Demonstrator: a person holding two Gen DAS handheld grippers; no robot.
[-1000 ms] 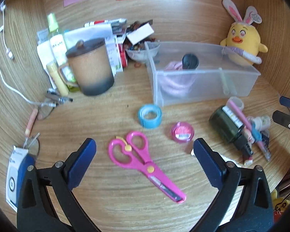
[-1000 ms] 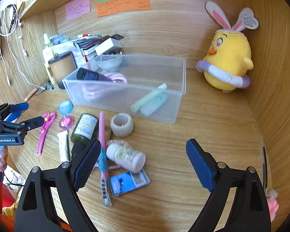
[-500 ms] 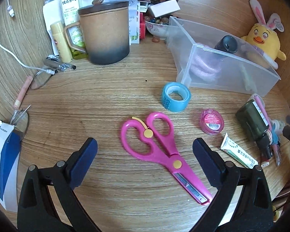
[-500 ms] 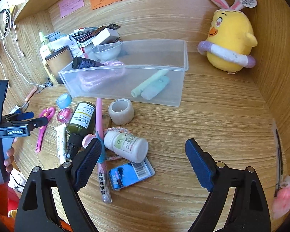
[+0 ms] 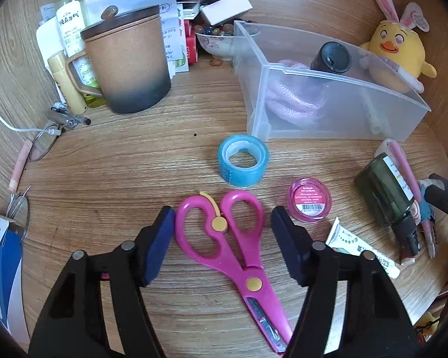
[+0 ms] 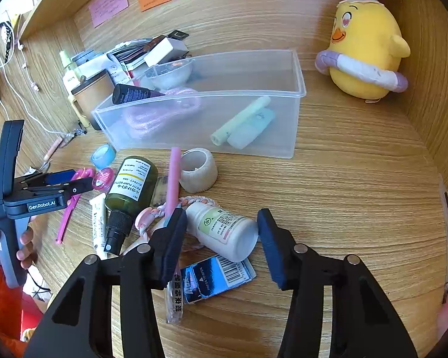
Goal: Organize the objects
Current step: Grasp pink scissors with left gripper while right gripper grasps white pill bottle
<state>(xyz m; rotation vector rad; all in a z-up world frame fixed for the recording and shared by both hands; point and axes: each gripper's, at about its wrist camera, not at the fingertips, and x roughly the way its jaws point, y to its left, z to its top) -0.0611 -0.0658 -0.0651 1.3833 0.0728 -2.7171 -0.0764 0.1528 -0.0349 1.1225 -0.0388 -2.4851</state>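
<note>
A few things lie in the clear box [image 6: 286,101] already. Most wait outside. Both grippers' fingers are open: pink scissors [image 5: 224,238] between the left fingers [image 5: 161,238], white bottle [image 6: 224,229] between the right fingers [image 6: 171,238].

Tape roll [image 5: 243,159] behind scissors [image 5: 224,235]; bin [image 5: 322,89] behind tape roll.

Pink scissors [image 5: 230,238] flat on desk, closed, handles toward clear bin [image 5: 328,101]. White pill bottle [image 6: 224,229] on its side. Bin holds pink rope [image 6: 161,113], black tube [image 6: 131,93], two pale green tubes [image 6: 242,125].
</note>
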